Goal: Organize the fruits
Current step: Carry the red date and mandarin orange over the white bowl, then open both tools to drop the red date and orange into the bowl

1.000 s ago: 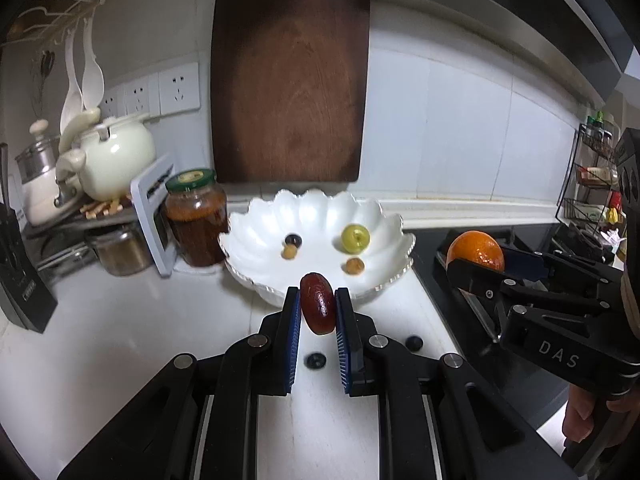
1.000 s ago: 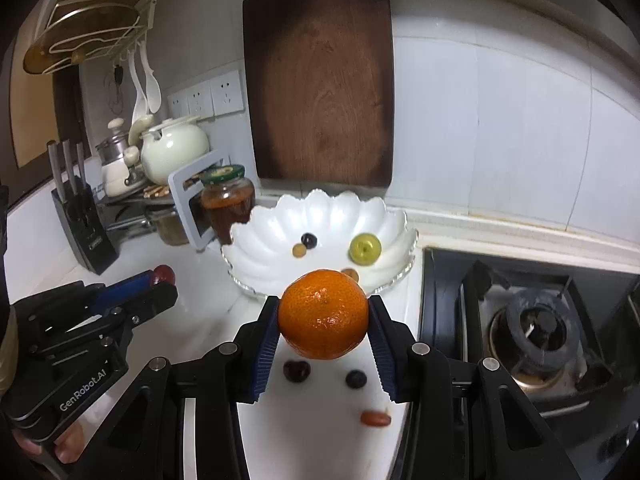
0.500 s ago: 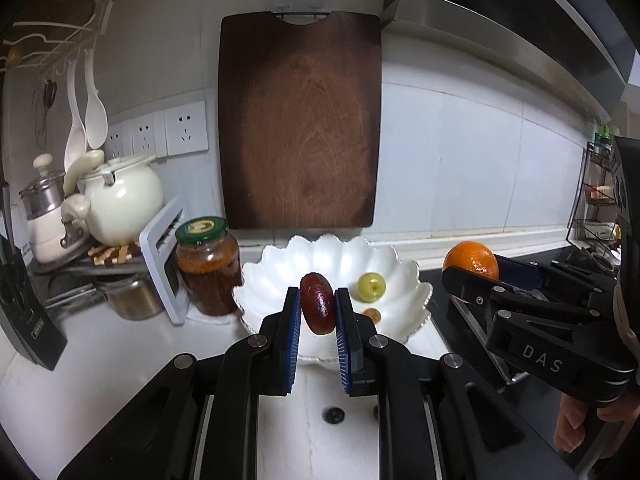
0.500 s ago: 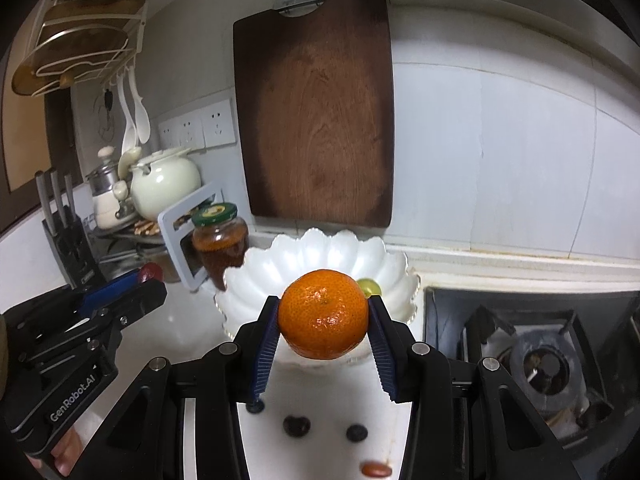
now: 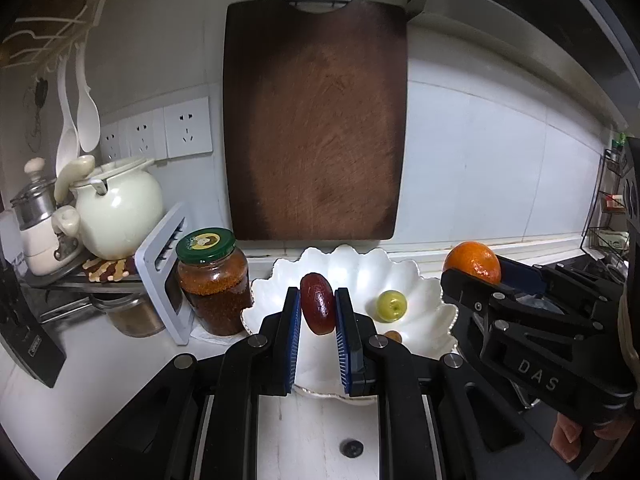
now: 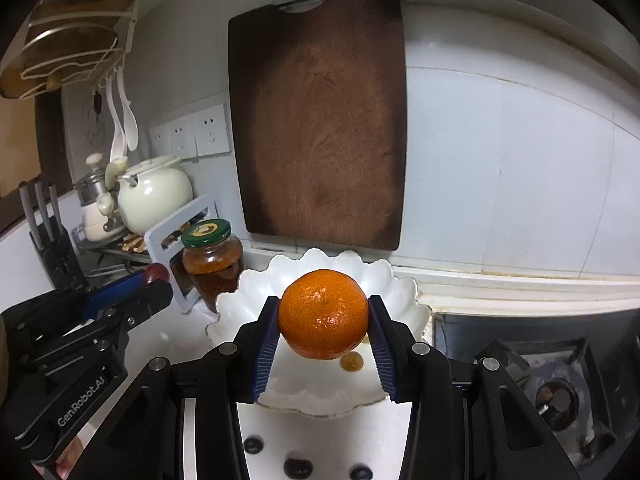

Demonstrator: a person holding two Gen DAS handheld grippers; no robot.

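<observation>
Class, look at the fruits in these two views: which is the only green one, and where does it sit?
The small round green fruit, lying loose inside the white scalloped bowl. The orange and dark red fruit are each clamped in grippers.

glossy white bowl, matt wood board

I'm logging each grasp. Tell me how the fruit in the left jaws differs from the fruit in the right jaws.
Colour: the date is dark red and glossy; the orange is bright with dimpled skin.
Shape: the date is a slim oval held on end; the orange is round.
Jaw spread: the left gripper closes narrowly on the date; the right gripper spreads wide around the orange.
Both are held in the air near the white bowl.
</observation>
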